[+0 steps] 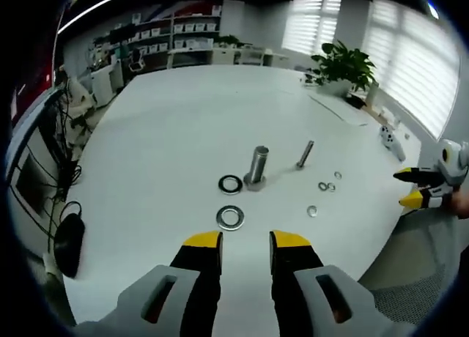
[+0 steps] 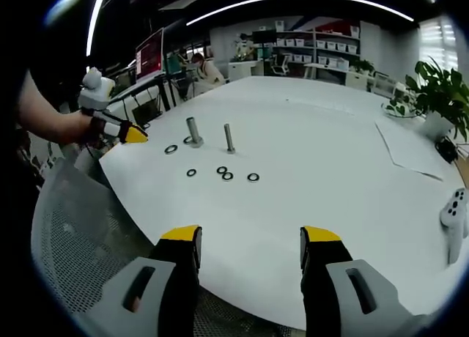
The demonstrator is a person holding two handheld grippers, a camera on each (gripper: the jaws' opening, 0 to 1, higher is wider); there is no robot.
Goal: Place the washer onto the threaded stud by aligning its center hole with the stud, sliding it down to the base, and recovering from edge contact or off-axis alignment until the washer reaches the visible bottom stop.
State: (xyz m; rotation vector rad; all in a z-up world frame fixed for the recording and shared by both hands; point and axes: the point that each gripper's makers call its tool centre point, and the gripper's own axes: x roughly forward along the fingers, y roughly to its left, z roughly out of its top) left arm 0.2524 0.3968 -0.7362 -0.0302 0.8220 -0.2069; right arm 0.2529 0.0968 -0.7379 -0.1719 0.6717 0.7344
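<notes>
Left gripper view: the left gripper (image 1: 245, 243) hangs over the white table (image 1: 161, 132), jaws narrowly parted, holding nothing. A large washer (image 1: 230, 218) lies flat just beyond the tips at 12 o'clock; a second washer (image 1: 230, 184) lies past it, just beside the thick threaded stud (image 1: 257, 165). The stud stands upright, long axis vertical, tip toward the ceiling. A slimmer stud (image 1: 305, 154) stands at 2 o'clock, leaning slightly, with small washers (image 1: 326, 185) near it. The right gripper (image 1: 410, 188) enters at 3 o'clock.

Right gripper view: the right gripper (image 2: 249, 243) is wide open and empty, well short of both studs (image 2: 194, 131) at 11 o'clock; the left gripper (image 2: 135, 135) shows at 10 o'clock.

Risk: a flat washer offers little edge, so the jaws may skid it across the table; carried tilted, its rim could catch the threads.
</notes>
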